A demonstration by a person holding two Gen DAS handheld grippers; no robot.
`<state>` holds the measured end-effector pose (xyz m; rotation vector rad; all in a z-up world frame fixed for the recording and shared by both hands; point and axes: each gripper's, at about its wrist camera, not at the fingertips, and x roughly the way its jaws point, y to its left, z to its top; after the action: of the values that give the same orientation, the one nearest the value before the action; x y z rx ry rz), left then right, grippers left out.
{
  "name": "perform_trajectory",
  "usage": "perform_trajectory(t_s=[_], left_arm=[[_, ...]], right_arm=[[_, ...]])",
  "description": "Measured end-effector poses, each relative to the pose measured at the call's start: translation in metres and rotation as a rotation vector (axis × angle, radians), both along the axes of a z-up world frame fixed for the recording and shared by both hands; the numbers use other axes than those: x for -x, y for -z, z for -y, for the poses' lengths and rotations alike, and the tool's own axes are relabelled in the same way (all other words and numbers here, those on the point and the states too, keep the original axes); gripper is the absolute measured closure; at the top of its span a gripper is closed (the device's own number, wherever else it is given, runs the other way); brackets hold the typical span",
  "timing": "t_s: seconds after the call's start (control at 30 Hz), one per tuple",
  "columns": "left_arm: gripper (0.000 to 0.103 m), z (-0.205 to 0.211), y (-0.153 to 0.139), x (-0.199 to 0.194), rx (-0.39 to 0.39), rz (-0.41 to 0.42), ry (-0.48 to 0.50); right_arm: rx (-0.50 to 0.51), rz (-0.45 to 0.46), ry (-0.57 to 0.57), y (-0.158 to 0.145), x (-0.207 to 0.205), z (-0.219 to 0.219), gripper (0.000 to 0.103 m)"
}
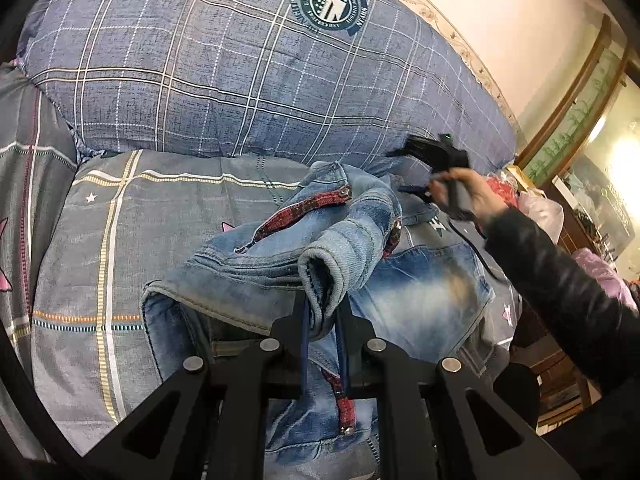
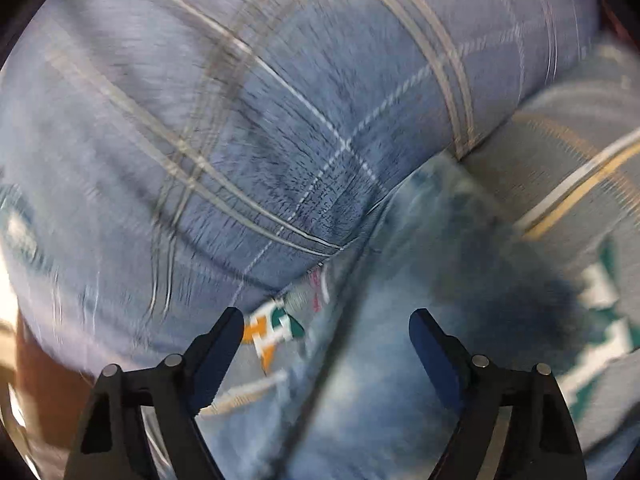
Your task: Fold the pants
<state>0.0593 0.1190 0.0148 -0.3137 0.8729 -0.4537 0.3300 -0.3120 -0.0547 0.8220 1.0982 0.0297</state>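
The jeans are lying crumpled on the bed, in front of a big blue checked pillow, with the waistband and its red lining turned up toward the pillow and a back pocket spread flat on the right. A rolled hem or cuff of denim is pinched between the left tongs, which are closed on the cloth; the fold is probably held there so that this end stays anchored and lifted while the other end is sorted. The right tongs are seen wide open with nothing between the pads, hanging over faded denim near the edge where the jeans meet the pillow; the right wrist view is heavily blurred, so exact contact with the cloth cannot be told. From the left wrist view the right hand and dark sleeve are seen at the far right side of the jeans, blurred as well. The open jaws are judged to be readied for a fresh grab on the far side of the garment, so that it can be pulled straight against the left hold. Folding is judged barely begun: the jeans are bunched, not flattened, no clean fold is visible. Clutter at the bedside on the right is too small to be told.
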Motion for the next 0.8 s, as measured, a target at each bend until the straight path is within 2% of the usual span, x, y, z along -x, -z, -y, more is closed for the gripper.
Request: perform_trajectory(t_s=[0.1, 0.13, 0.17, 0.2, 0.27, 0.37, 0.53, 0.6, 0.63, 0.7, 0.77, 0.8], left_arm=[[0.091, 0.0, 0.001, 0.0, -0.002, -0.001, 0.01], [0.091, 0.0, 0.002, 0.0, -0.004, -0.001, 0.012], [0.091, -0.001, 0.002, 0.0, -0.005, -0.001, 0.014], [0.091, -0.001, 0.003, 0.0, -0.004, -0.001, 0.015], [0.091, -0.004, 0.004, -0.001, -0.002, 0.004, 0.02], [0.091, -0.008, 0.002, -0.004, -0.004, 0.003, 0.024], [0.091, -0.01, -0.011, 0.008, -0.032, 0.057, 0.063], [0.091, -0.014, -0.01, 0.015, -0.038, 0.041, 0.076], [0.091, -0.016, -0.008, 0.019, -0.048, 0.034, 0.09], [0.091, -0.018, -0.002, 0.029, -0.08, 0.017, 0.129], [0.091, -0.022, 0.012, 0.036, -0.083, -0.018, 0.152], [0.091, -0.023, 0.02, 0.038, -0.079, -0.042, 0.159]], right_arm=[[0.002, -0.042, 0.025, 0.013, -0.018, -0.013, 0.03], [0.032, -0.072, 0.012, 0.019, -0.023, -0.02, 0.054], [0.062, -0.095, -0.004, 0.023, -0.026, -0.024, 0.089], [0.092, -0.112, -0.014, 0.026, -0.027, -0.028, 0.097], [0.143, -0.078, -0.002, 0.021, -0.018, -0.028, 0.098], [0.17, 0.026, 0.015, -0.004, 0.009, -0.021, 0.099], [0.178, 0.255, 0.022, -0.08, 0.096, 0.003, 0.099], [0.188, 0.315, 0.018, -0.097, 0.132, 0.008, 0.099], [0.182, 0.345, 0.028, -0.105, 0.162, 0.014, 0.099], [0.142, 0.349, 0.061, -0.095, 0.21, 0.02, 0.099], [0.142, 0.303, 0.102, -0.081, 0.248, 0.03, 0.099], [0.17, 0.263, 0.121, -0.064, 0.272, 0.032, 0.099]])
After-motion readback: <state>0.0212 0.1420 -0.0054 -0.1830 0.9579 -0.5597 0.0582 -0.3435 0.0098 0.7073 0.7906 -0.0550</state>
